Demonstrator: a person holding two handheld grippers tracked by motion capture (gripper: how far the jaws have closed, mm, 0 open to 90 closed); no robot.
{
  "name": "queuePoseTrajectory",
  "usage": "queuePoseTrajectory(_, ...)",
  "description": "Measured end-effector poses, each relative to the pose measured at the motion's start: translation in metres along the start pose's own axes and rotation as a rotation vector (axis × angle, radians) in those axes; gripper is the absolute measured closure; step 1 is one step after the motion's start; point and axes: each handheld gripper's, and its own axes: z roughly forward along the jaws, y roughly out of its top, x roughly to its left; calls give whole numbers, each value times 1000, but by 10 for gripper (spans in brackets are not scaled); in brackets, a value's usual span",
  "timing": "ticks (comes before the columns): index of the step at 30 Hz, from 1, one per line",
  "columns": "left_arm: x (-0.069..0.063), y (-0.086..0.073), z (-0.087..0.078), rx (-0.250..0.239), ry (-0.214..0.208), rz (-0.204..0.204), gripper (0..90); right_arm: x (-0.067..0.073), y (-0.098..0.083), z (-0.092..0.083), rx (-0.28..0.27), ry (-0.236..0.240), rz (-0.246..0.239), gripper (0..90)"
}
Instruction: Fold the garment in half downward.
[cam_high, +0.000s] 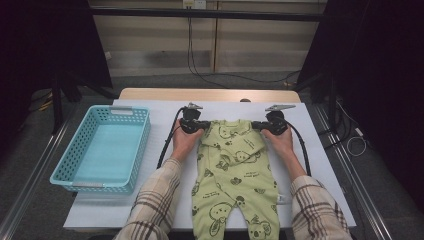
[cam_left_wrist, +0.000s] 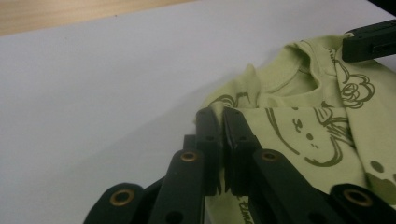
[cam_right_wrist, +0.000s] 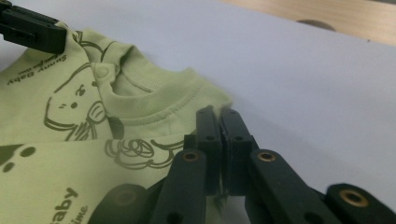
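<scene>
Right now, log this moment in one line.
left gripper: shut on romper shoulder | right gripper: shut on other shoulder | basket: empty

Green koala-print romper (cam_high: 234, 172), turquoise basket (cam_high: 102, 148)

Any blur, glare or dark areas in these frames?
High view: table evenly lit, surroundings nearly black, no glare. Left gripper view: left gripper jaws sharp near the tips, bases soft; romper print readable. Right gripper view: right gripper likewise, far table edge blurred.

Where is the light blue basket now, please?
In the high view the light blue basket stands on the table's left side, at the left edge of the white sheet, apart from the green baby suit and beside the person's left sleeve.
</scene>
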Motion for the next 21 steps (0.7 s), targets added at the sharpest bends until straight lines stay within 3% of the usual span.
queuePoseTrajectory(2, -1, 1, -4, -36, -5, -10, 864, 0, 3, -3, -8, -1, 8, 880)
queuePoseTrajectory(4, -3, 4, -6, -33, -2, -1, 864, 1, 6, -6, -12, 4, 6, 880)
queuePoseTrajectory(6, -1, 8, -13, -40, -6, 35, 865, 2, 10, -10, -21, 5, -13, 880)
queuePoseTrajectory(8, 0, 10, -16, -45, -19, 38, 864, 3, 12, -15, -37, 18, -1, 881)
queuePoseTrajectory(10, -2, 12, -18, -77, -24, 10, 864, 3, 14, -20, -39, 17, -28, 881)
queuePoseTrajectory(13, -1, 13, -24, -81, -19, 40, 864, 3, 17, -27, -76, 29, -15, 882)
queuePoseTrajectory(14, -5, 13, -23, -106, -17, 12, 865, 4, 18, -28, -78, 26, -17, 882)
queuePoseTrajectory(15, -4, 15, -26, -87, -11, 50, 865, 5, 19, -29, -78, 23, -24, 882)
queuePoseTrajectory(16, -7, 15, -26, -125, -8, 21, 865, 5, 20, -29, -86, 18, -32, 882)
queuePoseTrajectory(20, -10, 21, -34, -169, -6, 25, 865, 7, 26, -33, -115, 18, -25, 883)
queuePoseTrajectory(21, -10, 21, -36, -157, -10, 22, 865, 7, 28, -35, -128, 17, -26, 883)
